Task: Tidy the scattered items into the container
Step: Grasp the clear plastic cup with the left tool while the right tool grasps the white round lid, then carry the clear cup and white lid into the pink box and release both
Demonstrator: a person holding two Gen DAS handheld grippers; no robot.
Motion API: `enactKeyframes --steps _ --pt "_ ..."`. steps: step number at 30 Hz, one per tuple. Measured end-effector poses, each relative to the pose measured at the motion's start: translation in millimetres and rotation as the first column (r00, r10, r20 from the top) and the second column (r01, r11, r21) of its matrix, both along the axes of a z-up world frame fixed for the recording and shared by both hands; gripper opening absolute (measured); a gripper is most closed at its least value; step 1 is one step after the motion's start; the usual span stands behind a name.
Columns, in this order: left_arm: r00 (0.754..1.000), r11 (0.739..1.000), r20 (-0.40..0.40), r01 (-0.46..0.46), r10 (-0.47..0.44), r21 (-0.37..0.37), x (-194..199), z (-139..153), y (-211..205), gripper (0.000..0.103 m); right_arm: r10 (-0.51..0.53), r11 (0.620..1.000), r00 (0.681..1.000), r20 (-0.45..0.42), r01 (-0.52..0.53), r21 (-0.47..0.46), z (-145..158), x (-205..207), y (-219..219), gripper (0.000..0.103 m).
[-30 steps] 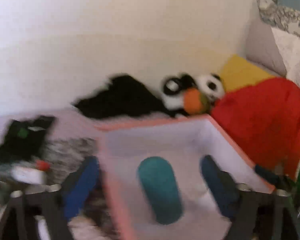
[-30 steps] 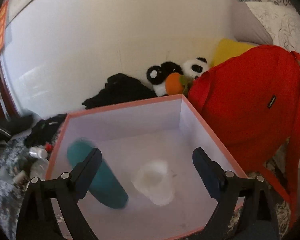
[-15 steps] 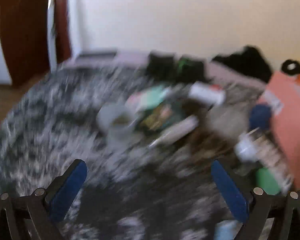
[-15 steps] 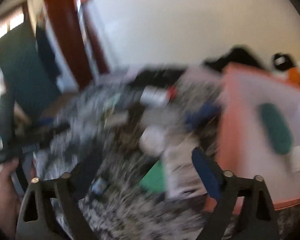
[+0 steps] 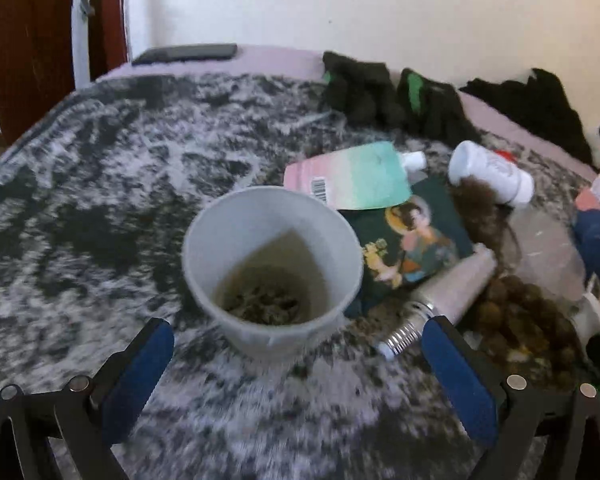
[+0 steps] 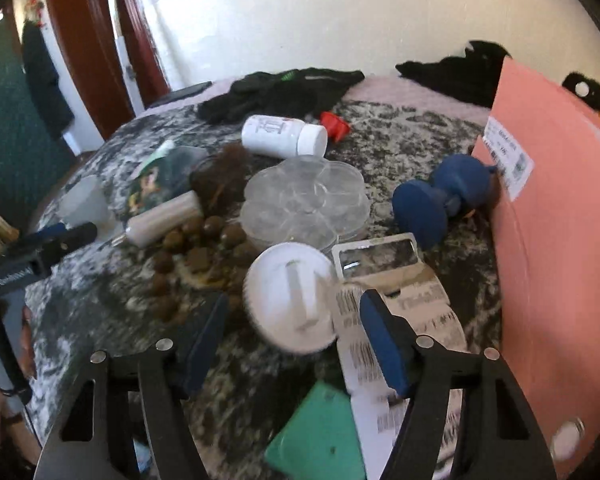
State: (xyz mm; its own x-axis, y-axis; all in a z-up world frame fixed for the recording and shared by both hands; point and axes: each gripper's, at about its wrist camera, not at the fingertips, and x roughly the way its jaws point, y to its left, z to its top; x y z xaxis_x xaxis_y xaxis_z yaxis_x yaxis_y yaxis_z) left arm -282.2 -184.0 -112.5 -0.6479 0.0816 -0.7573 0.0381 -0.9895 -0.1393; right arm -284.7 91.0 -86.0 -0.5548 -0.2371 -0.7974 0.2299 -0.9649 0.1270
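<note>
My left gripper (image 5: 296,344) is open and empty, just short of a white cup (image 5: 272,268) with dark bits inside, on the mottled rug. Behind the cup lie a pastel pouch (image 5: 352,180), a picture card (image 5: 408,248), a metallic tube (image 5: 440,304) and a white bottle (image 5: 492,174). My right gripper (image 6: 296,332) is open, its fingers either side of a white round lid (image 6: 292,300), not touching it. The pink box (image 6: 560,240) stands at the right. A blue dumbbell (image 6: 444,196) lies against it.
A clear flower-shaped tray (image 6: 306,196), brown beads (image 6: 196,256), a paper receipt (image 6: 396,320), a green card (image 6: 320,440) and a red cap (image 6: 334,126) lie on the rug. Black gloves (image 5: 388,96) and dark clothing (image 5: 540,100) sit by the wall.
Both grippers swung left, away from over the pink box to the scattered items on the rug. The left now faces the cup, the right the white lid.
</note>
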Motion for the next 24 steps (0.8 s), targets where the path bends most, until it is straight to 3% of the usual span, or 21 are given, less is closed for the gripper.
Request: enactKeyframes --steps 6,7,9,11,13,19,24 --pt "0.999 0.999 -0.016 -0.031 0.031 0.039 -19 -3 -4 0.1 0.023 0.997 0.999 -0.045 -0.019 0.079 -12 -16 -16 0.071" --pt "0.999 0.999 -0.026 -0.036 0.037 0.037 -18 -2 -3 0.085 0.031 0.996 0.998 -0.045 -0.027 0.08 -13 -17 -16 0.071" --pt "0.999 0.999 -0.015 -0.036 0.037 0.019 -19 -3 -1 0.052 0.047 0.996 0.998 -0.042 -0.044 0.076 -13 -19 -16 0.056" --pt "0.998 0.999 -0.026 -0.049 0.049 -0.006 -17 0 2 0.052 0.049 0.997 0.998 -0.043 -0.046 0.065 -9 -20 -13 0.041" --pt "0.997 0.997 -0.054 -0.063 0.061 -0.034 -9 9 5 0.052 0.043 0.998 0.998 -0.051 -0.04 0.05 -2 -18 -8 0.037" --pt "0.983 0.988 -0.167 -0.095 0.074 -0.124 22 50 17 0.052 0.034 0.999 0.997 -0.063 -0.032 0.024 12 -9 -2 0.035" --pt "0.975 0.979 -0.213 -0.102 0.063 -0.177 46 73 26 0.052 0.039 0.999 0.994 -0.098 -0.039 0.006 34 7 -3 0.033"
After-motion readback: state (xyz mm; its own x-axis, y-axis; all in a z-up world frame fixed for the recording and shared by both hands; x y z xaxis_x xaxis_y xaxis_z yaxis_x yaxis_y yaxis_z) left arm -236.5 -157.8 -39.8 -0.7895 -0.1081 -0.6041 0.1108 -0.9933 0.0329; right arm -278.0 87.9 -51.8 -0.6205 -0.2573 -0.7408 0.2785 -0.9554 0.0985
